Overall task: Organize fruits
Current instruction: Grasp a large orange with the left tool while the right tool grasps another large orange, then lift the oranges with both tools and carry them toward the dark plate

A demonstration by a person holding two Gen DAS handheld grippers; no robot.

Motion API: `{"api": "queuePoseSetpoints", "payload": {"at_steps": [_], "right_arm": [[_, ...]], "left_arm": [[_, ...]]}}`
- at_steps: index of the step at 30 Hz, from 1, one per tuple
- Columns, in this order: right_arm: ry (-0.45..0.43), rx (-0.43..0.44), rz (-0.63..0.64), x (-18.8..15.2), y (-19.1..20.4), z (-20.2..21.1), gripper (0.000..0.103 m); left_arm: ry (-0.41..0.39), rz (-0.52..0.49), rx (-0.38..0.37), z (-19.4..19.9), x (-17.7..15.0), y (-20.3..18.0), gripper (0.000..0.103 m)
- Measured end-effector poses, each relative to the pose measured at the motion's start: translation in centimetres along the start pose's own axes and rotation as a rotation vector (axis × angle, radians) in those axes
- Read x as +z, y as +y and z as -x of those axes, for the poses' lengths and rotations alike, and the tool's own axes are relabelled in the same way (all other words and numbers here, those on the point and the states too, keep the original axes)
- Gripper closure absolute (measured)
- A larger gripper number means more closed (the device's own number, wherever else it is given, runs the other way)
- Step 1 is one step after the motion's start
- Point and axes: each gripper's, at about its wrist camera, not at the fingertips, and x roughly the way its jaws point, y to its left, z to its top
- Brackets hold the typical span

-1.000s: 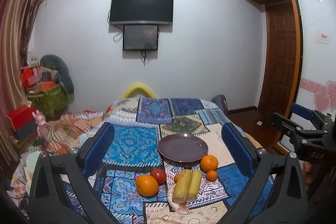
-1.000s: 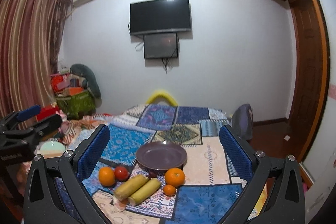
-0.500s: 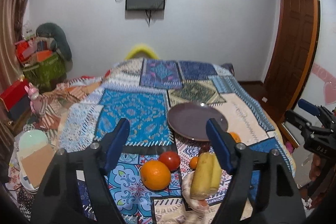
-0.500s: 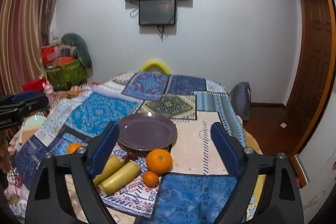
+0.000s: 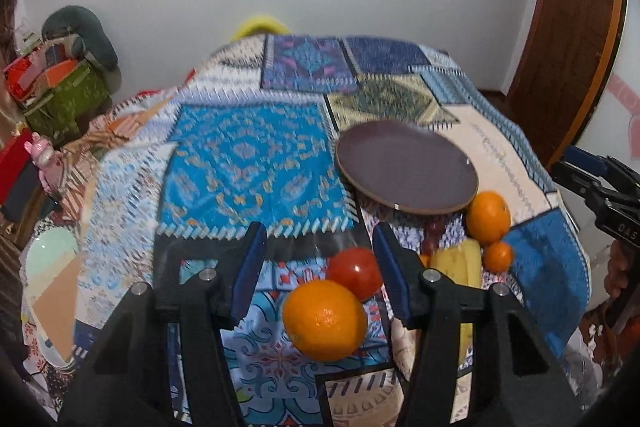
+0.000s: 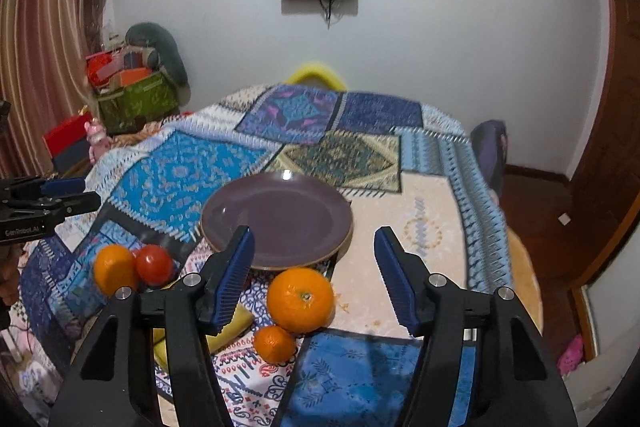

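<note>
Closer now to the patchwork-covered table [image 5: 248, 163], both sets of jaws having just been narrowing, nothing gripped.

Left wrist view: left gripper [image 5: 318, 267] half-spread, large round orange [image 5: 325, 321] and red tomato [image 5: 354, 273] between the fingers, untouched. Best centred on one fruit before squeezing.

Right wrist view: right gripper [image 6: 314, 277] likewise released, second big orange [image 6: 300, 299] and small tangerine [image 6: 275, 344] between the fingers, round purple plate [image 6: 288, 199] just beyond the fingertips.

The purple plate [image 6: 276, 219] lies bare near the middle of the quilted table [image 6: 424, 227], its top free from above. Fruit crowds its near rim: a large orange [image 6: 300, 299] touches it, a small orange [image 6: 275, 343] just nearer. Toward the table's left edge another orange [image 5: 325, 319] and tomato [image 5: 355, 279] touch. The cloth toward the far edge lies open.
</note>
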Motion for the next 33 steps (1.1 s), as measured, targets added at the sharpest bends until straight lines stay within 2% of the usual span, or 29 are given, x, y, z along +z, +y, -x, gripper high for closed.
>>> {"api": "queuePoseSetpoints", "payload": {"at_steps": [9, 16, 19, 24, 33], "right_arm": [[0.154, 0.067, -0.042, -2.4, -0.6, -5.1, 0.044], [0.243, 0.072, -0.026, -3.8, -0.2, -8.3, 0.044], [0.264, 0.056, -0.015, -4.2, 0.1, -9.4, 0.041], [0.283, 0.046, -0.004, -4.4, 0.3, -10.4, 0.039], [0.324, 0.094, -0.082, -5.0, -0.5, -11.4, 0.041]], "left_arm": [[0.108, 0.001, -0.035, -3.7, -1.8, -0.6, 0.048], [0.140, 0.011, -0.045, -5.1, -2.3, -0.6, 0.048], [0.142, 0.010, -0.039, -5.4, -2.4, -0.6, 0.046], [0.135, 0.011, -0.039, -5.4, -2.6, -0.6, 0.037], [0.144, -0.001, -0.029, -5.1, -2.7, -0.6, 0.035]]}}
